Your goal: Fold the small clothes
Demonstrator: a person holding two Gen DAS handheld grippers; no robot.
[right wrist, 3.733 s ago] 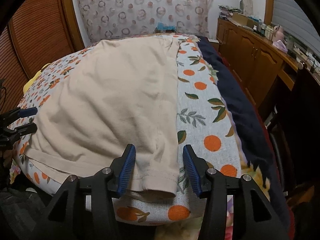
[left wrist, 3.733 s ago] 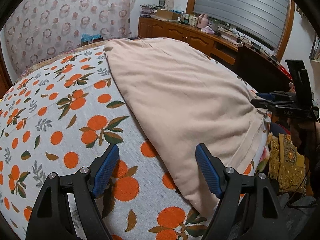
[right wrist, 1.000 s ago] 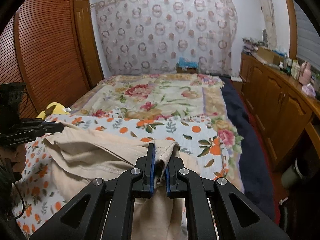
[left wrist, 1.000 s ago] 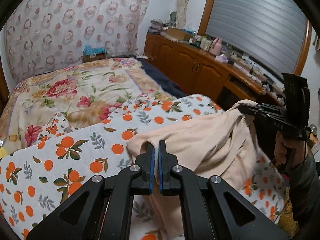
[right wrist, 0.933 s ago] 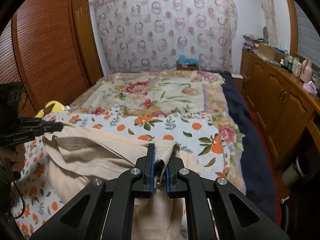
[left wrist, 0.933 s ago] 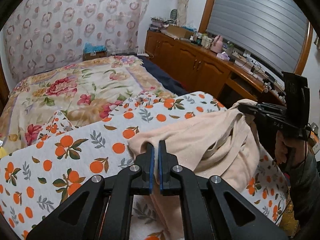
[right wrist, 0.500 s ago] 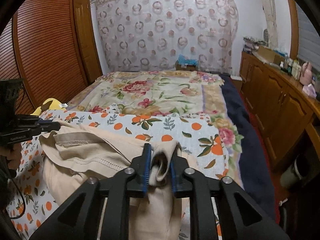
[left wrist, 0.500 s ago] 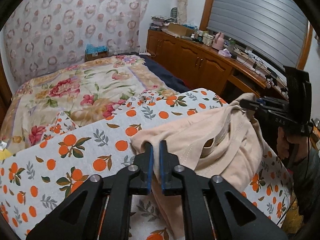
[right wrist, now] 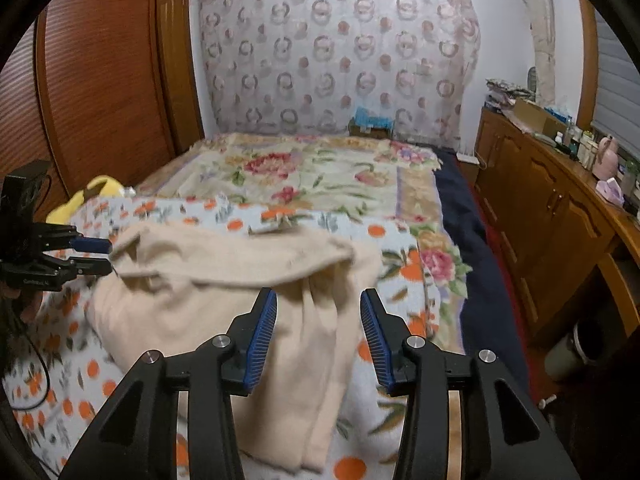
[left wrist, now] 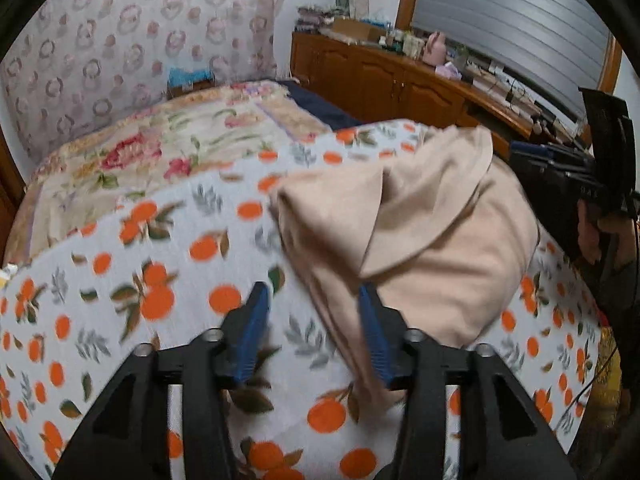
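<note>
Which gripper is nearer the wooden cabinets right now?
Right. The right gripper is at the shirt's side toward the cabinets; the left gripper is at its far side.

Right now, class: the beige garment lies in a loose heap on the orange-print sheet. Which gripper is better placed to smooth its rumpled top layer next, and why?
Probably the right gripper: its open jaws, which have just been opening, straddle the beige garment's bunched folds. The left gripper, also just opened, sits mostly over orange-print sheet.

Left tool (left wrist: 312,332) just opened beside beige garment (left wrist: 432,232).
</note>
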